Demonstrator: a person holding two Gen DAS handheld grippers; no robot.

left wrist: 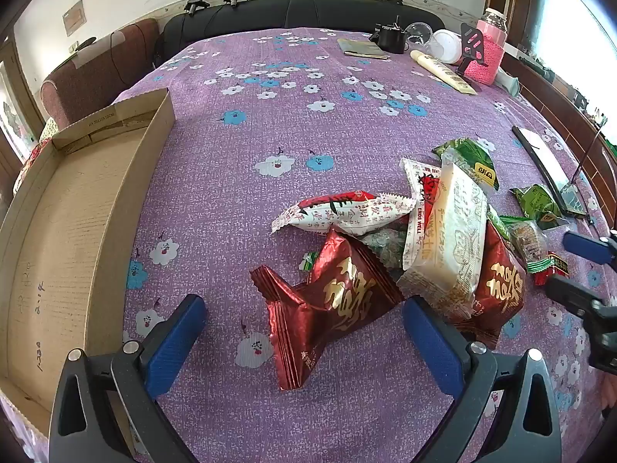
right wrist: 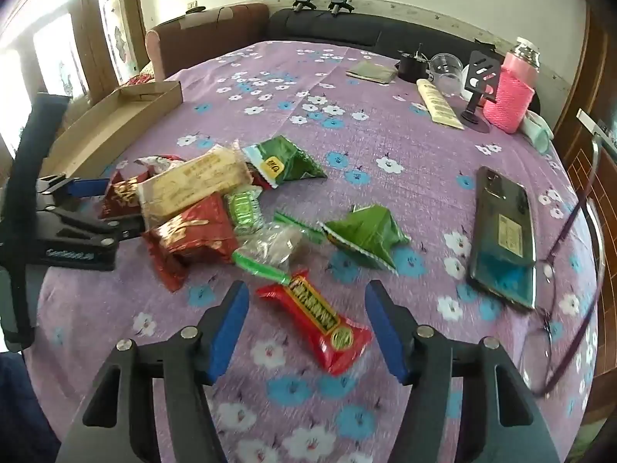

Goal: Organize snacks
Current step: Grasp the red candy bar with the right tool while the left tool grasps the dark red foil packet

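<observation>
At the far left a shallow cardboard box [left wrist: 69,231] sits on the table [left wrist: 239,131] with nothing visible in it, well apart from the snacks. The left tongs [left wrist: 304,324] stand wide open and grip nothing. Between their blue pads lies a dark red packet [left wrist: 324,308], its long axis running from the lower left up to the right, its crimped near end closest to the tongs. The right-hand pad is just beside a cream packet [left wrist: 451,239] that lies on top of the pile, so a close here could catch that one too. The left tongs tilt steeply down at the pile, a little above the cloth.

Further right, loose from the pile, lies a bright red bar [right wrist: 320,320]. The right tongs [right wrist: 306,324] are open about halfway, empty, and straddle it. The bar's long axis runs diagonally, from upper left near the left pad to lower right, so it lies skewed across the gap and touches neither pad. This hand too points steeply down.

Each hand is nearest its own packet; I judge the box to be the place for both, and the left hand is far closer to it. A green packet [right wrist: 366,235] lies beyond the bar; a phone [right wrist: 501,231] and glasses [right wrist: 570,270] lie at the right edge.
</observation>
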